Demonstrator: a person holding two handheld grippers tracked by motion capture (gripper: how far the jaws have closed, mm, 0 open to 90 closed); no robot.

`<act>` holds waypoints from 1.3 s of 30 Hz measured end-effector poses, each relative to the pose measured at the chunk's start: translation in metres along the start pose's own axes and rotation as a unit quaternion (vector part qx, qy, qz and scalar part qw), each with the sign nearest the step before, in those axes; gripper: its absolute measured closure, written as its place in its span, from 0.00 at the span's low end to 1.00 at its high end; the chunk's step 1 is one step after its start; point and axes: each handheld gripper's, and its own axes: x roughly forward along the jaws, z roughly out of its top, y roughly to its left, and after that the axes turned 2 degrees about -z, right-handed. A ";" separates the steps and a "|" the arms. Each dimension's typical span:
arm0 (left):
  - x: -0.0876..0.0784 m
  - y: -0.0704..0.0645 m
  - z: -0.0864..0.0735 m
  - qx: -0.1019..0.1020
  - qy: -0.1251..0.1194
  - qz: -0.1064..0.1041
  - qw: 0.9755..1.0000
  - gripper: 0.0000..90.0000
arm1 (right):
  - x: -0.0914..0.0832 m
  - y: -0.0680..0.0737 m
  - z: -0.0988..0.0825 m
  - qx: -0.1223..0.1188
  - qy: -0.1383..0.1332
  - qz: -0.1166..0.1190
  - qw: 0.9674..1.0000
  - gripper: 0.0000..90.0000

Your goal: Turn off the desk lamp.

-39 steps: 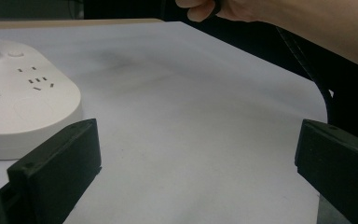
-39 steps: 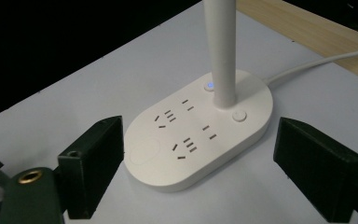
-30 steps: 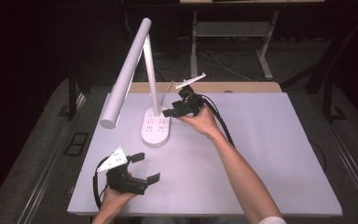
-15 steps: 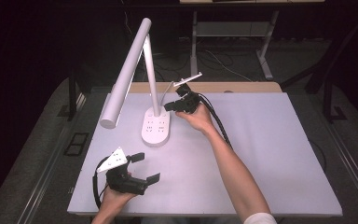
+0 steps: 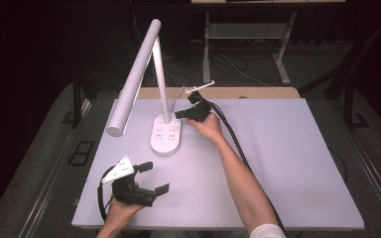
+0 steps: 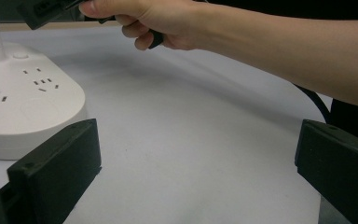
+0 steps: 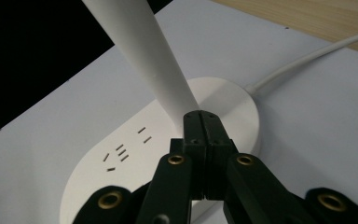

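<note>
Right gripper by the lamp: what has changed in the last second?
The right gripper has closed its jaws, nothing between them, and dipped slightly toward the lamp base, tips at the foot of the stem. The left gripper, jaws open, and the lamp stayed put.

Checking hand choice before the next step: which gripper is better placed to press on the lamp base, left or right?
Right. The right gripper sits at the lamp base beside the stem, jaws shut with nothing between them, tips over the base's top. The left gripper rests open near the table's front edge, apart from the base.
</note>
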 end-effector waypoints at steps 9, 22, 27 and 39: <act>0.000 0.000 0.000 -0.001 -0.001 -0.002 1.000 0.00 | 0.018 -0.006 -0.007 0.020 -0.006 -0.003 1.000 1.00; 0.001 0.001 0.000 -0.001 0.001 -0.002 1.000 0.00 | 0.031 -0.009 -0.011 0.034 -0.003 0.000 0.999 1.00; 0.002 -0.001 0.000 0.001 0.003 -0.005 1.000 0.00 | 0.031 -0.008 -0.012 0.038 -0.003 -0.010 0.999 1.00; 0.002 0.000 0.000 -0.002 0.002 -0.003 1.000 0.00 | 0.029 0.000 -0.009 0.007 0.006 -0.033 0.999 1.00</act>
